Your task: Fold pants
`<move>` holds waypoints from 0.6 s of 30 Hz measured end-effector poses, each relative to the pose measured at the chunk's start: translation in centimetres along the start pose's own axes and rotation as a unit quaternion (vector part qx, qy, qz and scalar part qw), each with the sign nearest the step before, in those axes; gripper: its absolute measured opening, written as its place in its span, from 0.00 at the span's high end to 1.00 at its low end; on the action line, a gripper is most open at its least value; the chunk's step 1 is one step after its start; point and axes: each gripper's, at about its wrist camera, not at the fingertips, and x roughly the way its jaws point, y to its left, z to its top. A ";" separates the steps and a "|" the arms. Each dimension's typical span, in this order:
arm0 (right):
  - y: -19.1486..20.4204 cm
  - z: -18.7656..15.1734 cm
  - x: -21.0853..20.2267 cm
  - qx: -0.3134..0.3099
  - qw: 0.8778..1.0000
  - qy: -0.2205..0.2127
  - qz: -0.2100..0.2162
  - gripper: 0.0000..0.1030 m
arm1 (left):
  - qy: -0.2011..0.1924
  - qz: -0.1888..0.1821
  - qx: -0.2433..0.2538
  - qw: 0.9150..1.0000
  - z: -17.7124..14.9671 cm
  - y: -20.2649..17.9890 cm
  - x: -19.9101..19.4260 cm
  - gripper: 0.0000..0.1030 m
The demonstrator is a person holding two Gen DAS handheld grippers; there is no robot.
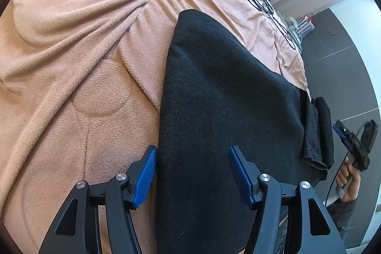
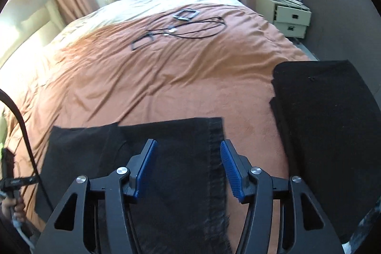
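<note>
Both tongs hang released: the left gripper and right gripper hover over black pants flat on the orange blanket. Farther off, tangled cables blur together.

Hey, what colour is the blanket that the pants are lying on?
Peach-orange, a plain fuzzy blanket; the right wrist view shows it best, under the black pants.

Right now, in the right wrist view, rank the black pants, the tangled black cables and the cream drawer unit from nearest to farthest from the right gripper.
1. Black pants, directly under the right gripper.
2. Tangled black cables, mid-bed ahead.
3. Cream drawer unit, beyond the bed, far right.
</note>
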 end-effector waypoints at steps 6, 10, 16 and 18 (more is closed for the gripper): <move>3.1 -2.2 -1.4 -0.072 0.997 0.020 0.025 0.48 | 0.000 -0.002 0.003 1.000 -0.1 -0.1 -0.1 0.38; 5.1 -3.7 -1.8 -0.110 0.992 0.032 0.045 0.48 | -0.002 -0.006 0.002 1.000 -0.2 -0.1 -0.4 0.38; 6.0 -5.1 -1.0 -0.139 0.987 0.056 0.058 0.48 | -0.005 -0.012 0.001 1.000 -0.4 0.2 -0.9 0.38; 6.1 -5.5 -0.7 -0.142 0.986 0.063 0.062 0.48 | -0.005 -0.013 -0.001 1.000 -0.5 0.2 -1.0 0.38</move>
